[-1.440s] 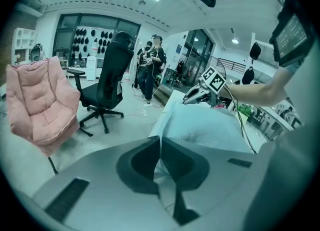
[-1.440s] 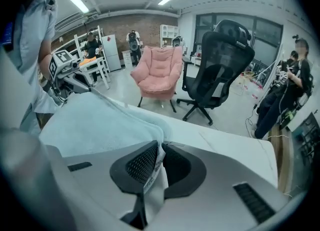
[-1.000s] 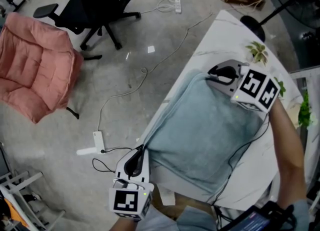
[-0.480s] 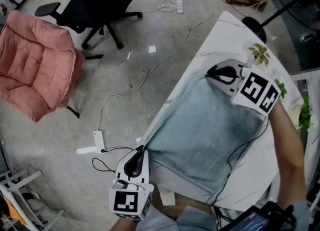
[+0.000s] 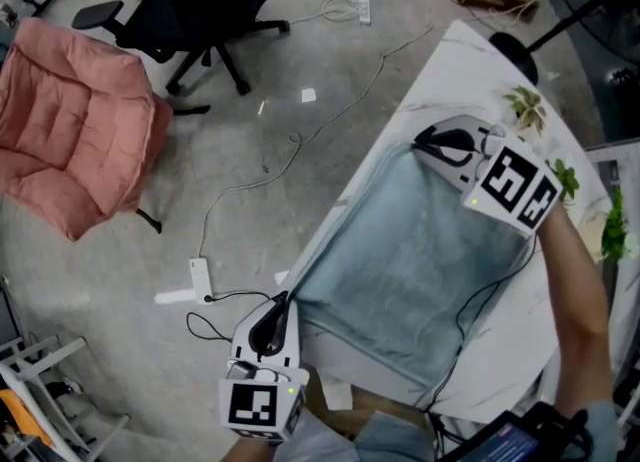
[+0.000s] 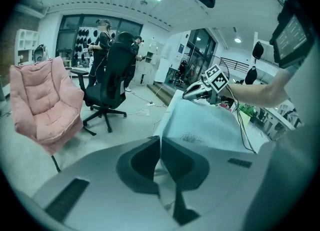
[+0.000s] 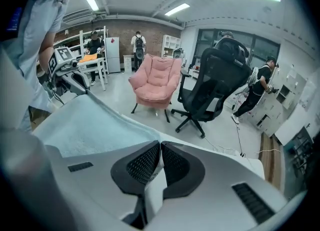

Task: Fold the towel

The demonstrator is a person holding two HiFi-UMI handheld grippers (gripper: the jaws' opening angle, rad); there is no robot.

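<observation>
Plainly, the left gripper [image 6: 161,147] has its jaws pressed together on a thin edge of the towel [image 5: 410,260], something only its own view shows; in the head view that gripper sits at the lower middle of the frame and its tips merely reach the cloth's near corner. The right gripper [image 7: 160,157] likewise pinches a fold of towel between its ribbed pads, while the head view places it at the cloth's far corner, upper right of the frame. Only the head view shows the pale blue towel lying spread on the white table [image 5: 450,65], its left edge along the table's edge, with a small plant [image 5: 527,107] just beyond. A pink armchair [image 5: 75,130] and a black office chair [image 5: 205,0] stand on the floor at upper left. The gripper views add people [image 6: 104,40] standing far behind those chairs.
</observation>
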